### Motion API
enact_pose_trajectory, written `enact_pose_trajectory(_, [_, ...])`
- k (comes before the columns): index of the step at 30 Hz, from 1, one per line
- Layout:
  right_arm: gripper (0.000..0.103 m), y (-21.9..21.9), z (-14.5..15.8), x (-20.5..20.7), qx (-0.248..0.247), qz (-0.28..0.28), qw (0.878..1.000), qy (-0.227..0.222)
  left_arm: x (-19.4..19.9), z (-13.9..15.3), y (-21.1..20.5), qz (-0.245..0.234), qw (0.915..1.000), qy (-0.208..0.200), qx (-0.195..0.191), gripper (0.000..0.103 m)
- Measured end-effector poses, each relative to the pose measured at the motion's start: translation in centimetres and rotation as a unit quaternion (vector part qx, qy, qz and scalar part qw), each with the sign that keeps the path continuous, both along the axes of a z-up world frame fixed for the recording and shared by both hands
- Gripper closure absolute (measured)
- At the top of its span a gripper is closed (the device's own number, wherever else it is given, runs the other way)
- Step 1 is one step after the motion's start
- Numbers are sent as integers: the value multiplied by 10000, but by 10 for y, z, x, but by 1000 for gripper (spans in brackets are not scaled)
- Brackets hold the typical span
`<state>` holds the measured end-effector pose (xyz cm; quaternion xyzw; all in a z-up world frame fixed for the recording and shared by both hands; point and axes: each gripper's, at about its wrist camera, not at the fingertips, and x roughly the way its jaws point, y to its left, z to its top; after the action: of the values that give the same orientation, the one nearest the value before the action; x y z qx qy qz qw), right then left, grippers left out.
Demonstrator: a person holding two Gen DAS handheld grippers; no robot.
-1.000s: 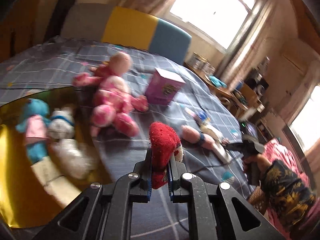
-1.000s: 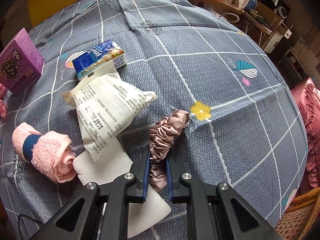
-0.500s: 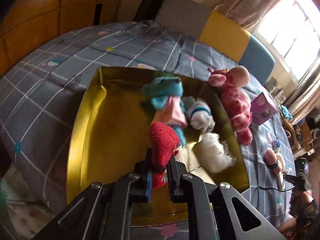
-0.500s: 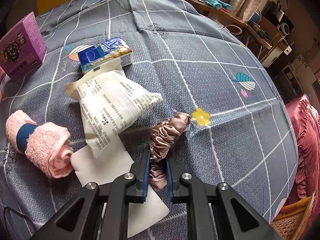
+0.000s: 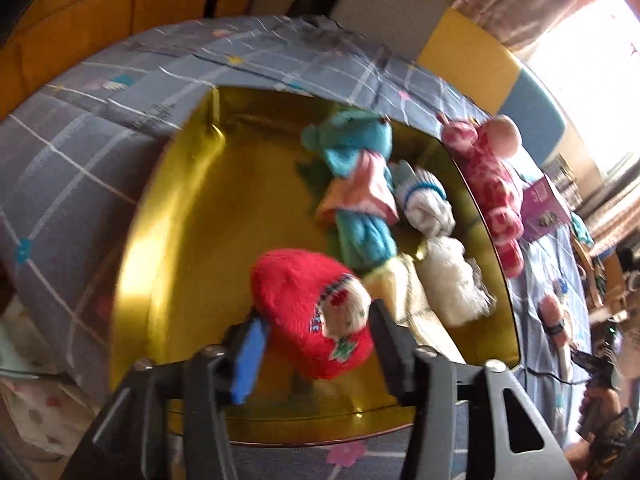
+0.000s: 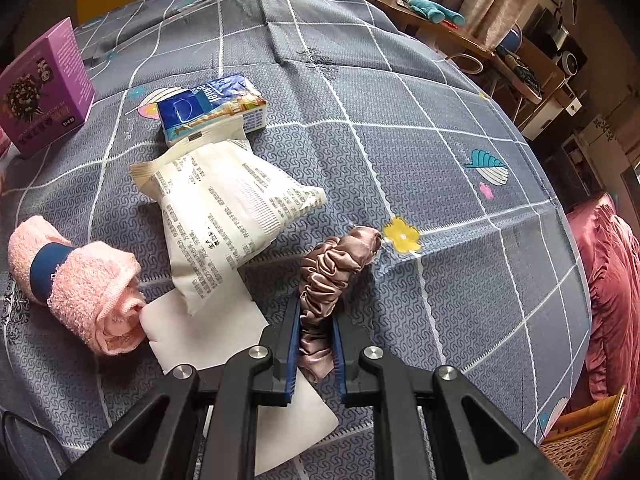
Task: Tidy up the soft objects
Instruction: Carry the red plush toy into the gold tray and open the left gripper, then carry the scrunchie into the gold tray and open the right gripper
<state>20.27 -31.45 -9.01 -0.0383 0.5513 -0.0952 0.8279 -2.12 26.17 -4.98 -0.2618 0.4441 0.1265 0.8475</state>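
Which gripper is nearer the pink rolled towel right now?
Right. The right gripper holds the scrunchie just beside the pink rolled towel; the left gripper is over the gold tray, farther away.

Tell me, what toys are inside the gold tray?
Inside the gold tray lie a blue plush doll, a white striped sock and a fluffy white toy. The red sock between the left gripper's fingers covers some floor.

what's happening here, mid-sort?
Soft things are going into the gold tray on the bed. The left gripper is open over the tray, with a red knit sock between its spread fingers. A blue plush doll and white socks already lie inside. The right gripper is shut on a pink satin scrunchie, beside a rolled pink towel.
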Motion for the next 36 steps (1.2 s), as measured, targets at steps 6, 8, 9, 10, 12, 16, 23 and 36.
enact_pose_trajectory(6, [90, -2, 0, 1, -15, 16, 10000, 1, -13, 15, 10, 342, 9984, -161, 409, 45])
enact_pose_trajectory(8, [90, -2, 0, 1, -37, 32, 10000, 3, -17, 18, 12, 401, 9978, -187, 487, 45])
enact_pose_trajectory(9, [90, -2, 1, 1, -46, 38, 10000, 2, -18, 20, 13, 423, 9975, -198, 528, 45])
enact_pose_trajectory(10, [90, -1, 1, 1, -58, 46, 10000, 3, -19, 22, 11, 423, 9971, -212, 589, 45])
enact_pose_trajectory(12, [90, -1, 1, 1, -82, 58, 9999, 4, -21, 27, 5, 371, 9962, -240, 745, 39])
enact_pose_trajectory(16, [90, 0, 2, 0, -111, 66, 9999, 1, -25, 37, -10, 282, 9947, -353, 924, 37])
enact_pose_trajectory(23, [90, 0, 3, 0, -86, 50, 9999, -13, -22, 46, -37, -52, 9934, -436, 1062, 37])
enact_pose_trajectory(36, [91, -4, 19, -3, 48, 17, 9992, -406, -17, 50, -59, -289, 9895, -417, 1350, 37])
